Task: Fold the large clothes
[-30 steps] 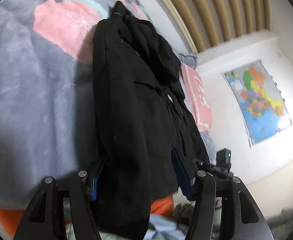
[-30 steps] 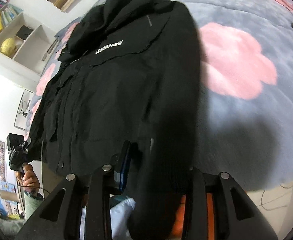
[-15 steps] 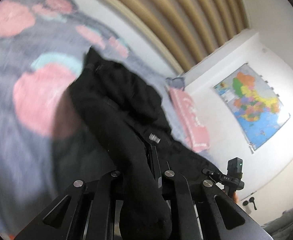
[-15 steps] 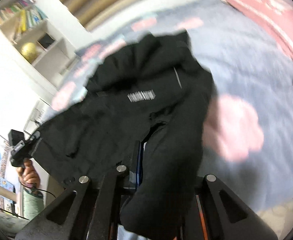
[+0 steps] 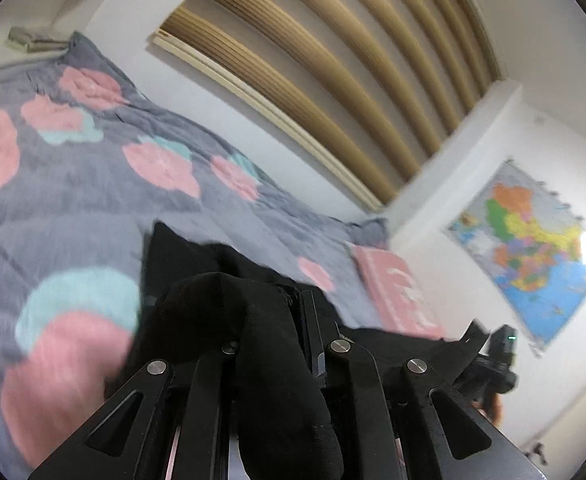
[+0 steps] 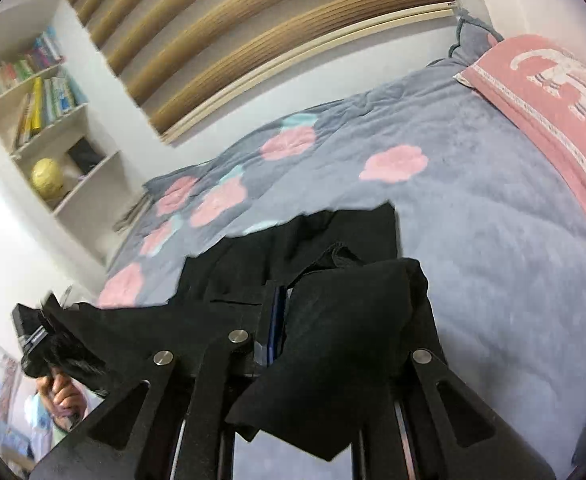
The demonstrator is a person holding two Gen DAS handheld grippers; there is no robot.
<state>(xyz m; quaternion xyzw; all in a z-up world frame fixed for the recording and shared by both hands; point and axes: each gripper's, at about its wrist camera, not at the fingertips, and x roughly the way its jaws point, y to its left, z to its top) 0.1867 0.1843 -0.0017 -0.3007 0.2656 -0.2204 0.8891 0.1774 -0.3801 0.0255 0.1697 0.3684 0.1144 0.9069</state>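
Observation:
A black jacket (image 5: 197, 280) lies on a grey bed cover with pink flowers (image 5: 93, 184). My left gripper (image 5: 269, 320) is shut on the jacket's hem, and the cloth drapes over its fingers and hides the tips. My right gripper (image 6: 313, 308) is shut on the other hem corner of the jacket (image 6: 333, 240), with black cloth hanging over its right finger. Both grippers hold the hem lifted above the bed, and the jacket stretches between them. The other gripper shows at the edge of each view, at the right in the left wrist view (image 5: 493, 364) and at the left in the right wrist view (image 6: 41, 340).
A pink pillow (image 6: 553, 92) lies at the head of the bed and also shows in the left wrist view (image 5: 397, 292). A white bookshelf (image 6: 49, 128) stands beside the bed. A wall map (image 5: 529, 240) hangs on the right wall. Wooden slats (image 5: 333, 60) run behind the bed.
Both grippers closed on the jacket's hem and lifted it up and forward over the jacket. The cameras now tilt up toward the wall.

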